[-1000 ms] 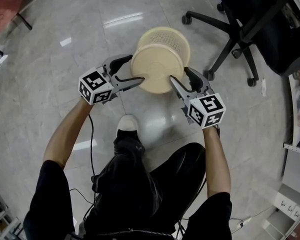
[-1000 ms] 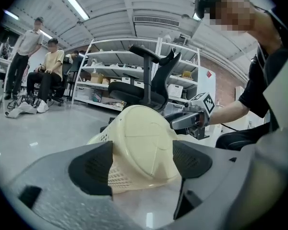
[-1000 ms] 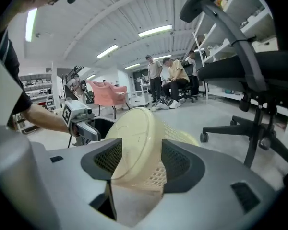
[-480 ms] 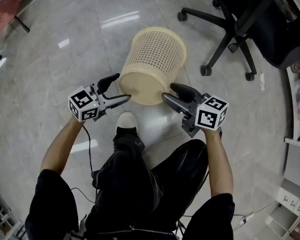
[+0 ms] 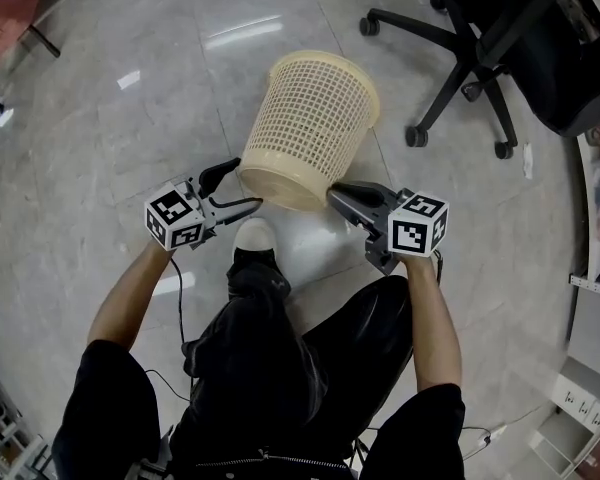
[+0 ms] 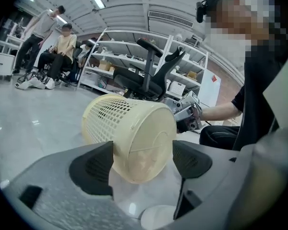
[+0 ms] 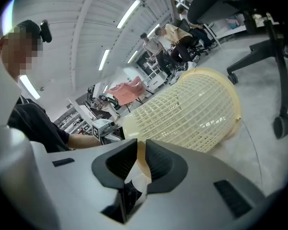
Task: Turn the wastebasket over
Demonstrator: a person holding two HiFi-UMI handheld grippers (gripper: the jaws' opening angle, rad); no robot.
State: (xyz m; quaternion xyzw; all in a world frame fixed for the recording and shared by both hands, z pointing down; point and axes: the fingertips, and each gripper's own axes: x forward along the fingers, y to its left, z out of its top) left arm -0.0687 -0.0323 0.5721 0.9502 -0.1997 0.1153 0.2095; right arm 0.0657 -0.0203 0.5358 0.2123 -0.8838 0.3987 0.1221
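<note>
While tilted, wastebasket [image 6: 129,128] base edge (partly) behind spread left tongs' [image 6: 142,164] pad.

Lab: shelving [image 6: 127,47], office chair [image 5: 477,60]

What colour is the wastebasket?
Pale cream-yellow wastebasket, with lattice walls; clearest in the head view.
</note>
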